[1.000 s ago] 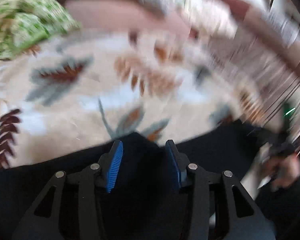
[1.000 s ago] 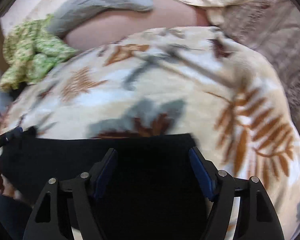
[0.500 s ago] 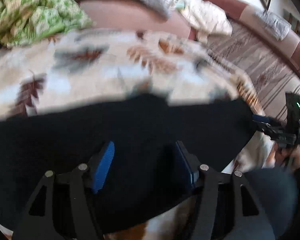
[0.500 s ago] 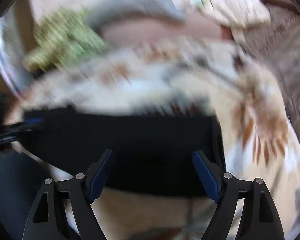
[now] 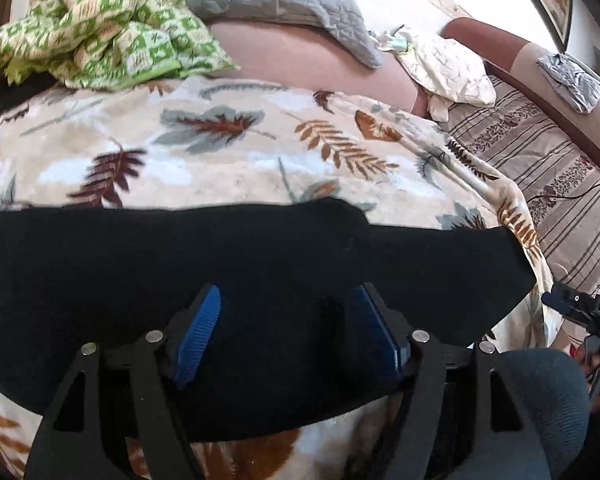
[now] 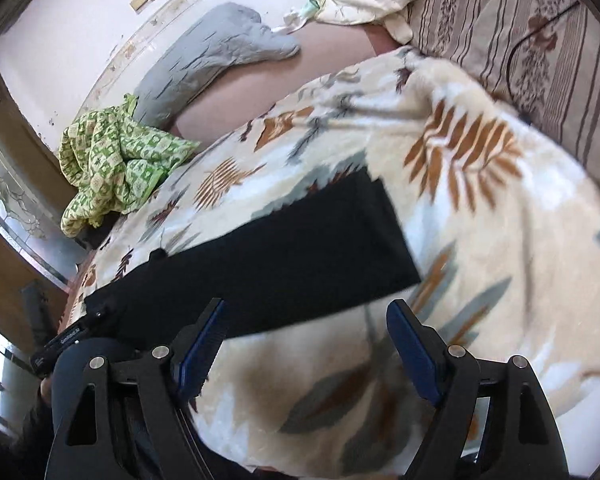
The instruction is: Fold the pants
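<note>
Leaf-print blanket (image 5: 228, 160), apparently over a bed

Lighting: bright, even daylight; wall (image 6: 60, 40) at upper left near white. Shadows: soft. Black pants (image 5: 240, 280) show no surface detail. Blur: slight smear on blanket (image 6: 480, 240) in right view. Distortion: strong fisheye bending, dark vignetted corners.

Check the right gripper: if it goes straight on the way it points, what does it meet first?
Likely the leaf-print blanket. Between the right gripper's open fingers lies bare blanket; the black pants sit just beyond and to the left, so it would probably land short of their near edge. Depth is unclear.
</note>
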Available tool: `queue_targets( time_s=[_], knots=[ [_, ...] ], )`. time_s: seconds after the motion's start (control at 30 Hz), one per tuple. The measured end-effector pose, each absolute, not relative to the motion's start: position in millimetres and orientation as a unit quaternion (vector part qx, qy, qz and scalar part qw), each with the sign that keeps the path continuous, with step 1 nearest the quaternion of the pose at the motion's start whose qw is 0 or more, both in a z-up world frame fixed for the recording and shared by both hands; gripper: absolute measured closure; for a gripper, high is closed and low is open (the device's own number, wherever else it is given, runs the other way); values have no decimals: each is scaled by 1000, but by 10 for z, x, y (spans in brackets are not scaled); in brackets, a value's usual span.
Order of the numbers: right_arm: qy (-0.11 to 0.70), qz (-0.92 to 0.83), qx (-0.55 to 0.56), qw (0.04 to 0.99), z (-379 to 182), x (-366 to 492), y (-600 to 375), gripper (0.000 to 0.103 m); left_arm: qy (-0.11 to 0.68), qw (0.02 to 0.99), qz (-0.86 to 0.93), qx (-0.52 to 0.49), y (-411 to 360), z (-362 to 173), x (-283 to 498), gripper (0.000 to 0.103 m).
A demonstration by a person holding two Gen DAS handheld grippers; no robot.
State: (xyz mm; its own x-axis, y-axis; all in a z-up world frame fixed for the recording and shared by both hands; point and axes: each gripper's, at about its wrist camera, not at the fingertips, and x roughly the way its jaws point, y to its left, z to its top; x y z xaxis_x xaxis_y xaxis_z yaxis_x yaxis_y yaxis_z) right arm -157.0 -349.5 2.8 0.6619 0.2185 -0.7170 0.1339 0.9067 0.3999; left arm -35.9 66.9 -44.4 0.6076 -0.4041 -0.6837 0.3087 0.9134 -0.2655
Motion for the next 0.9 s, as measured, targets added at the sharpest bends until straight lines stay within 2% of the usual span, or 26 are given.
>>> queue_targets(
  time_s=[0.17,0.2,0.3,0.4,0.53,0.57,0.67,0.7,0.73,0.9],
  knots=[
    [403,4,333,852,-237,-1481,-3822,21,387,900,-195,-50,620,-481,-387,28],
    [376,7,397,837,-321,-1512,-3963,21,387,900,-195,-51,616,-483,-383,27],
    [317,-3,479,818,-412,-1618,-4116,21,387,900,-196,-56,621,-489,-375,26],
    [289,-18,506,812,-449,-1633,-4150,21,386,900,-195,-58,618,-489,-377,25],
    [295,-7,515,805,-436,-1549,-4151,19,386,900,-195,-58,618,-487,-376,25],
    [298,2,514,805,-428,-1548,-4149,21,386,899,-195,-60,618,-487,-376,25],
    [311,-10,502,807,-451,-1505,-4145,40,386,899,-195,-60,606,-491,-378,25],
    [319,-25,500,805,-473,-1518,-4171,56,386,900,-195,-60,612,-489,-377,25],
    [323,-35,503,801,-510,-1559,-4194,66,386,900,-195,-59,609,-493,-377,25],
    [329,-37,483,811,-495,-1508,-4160,69,385,901,-194,-56,583,-491,-384,20]
  ],
)
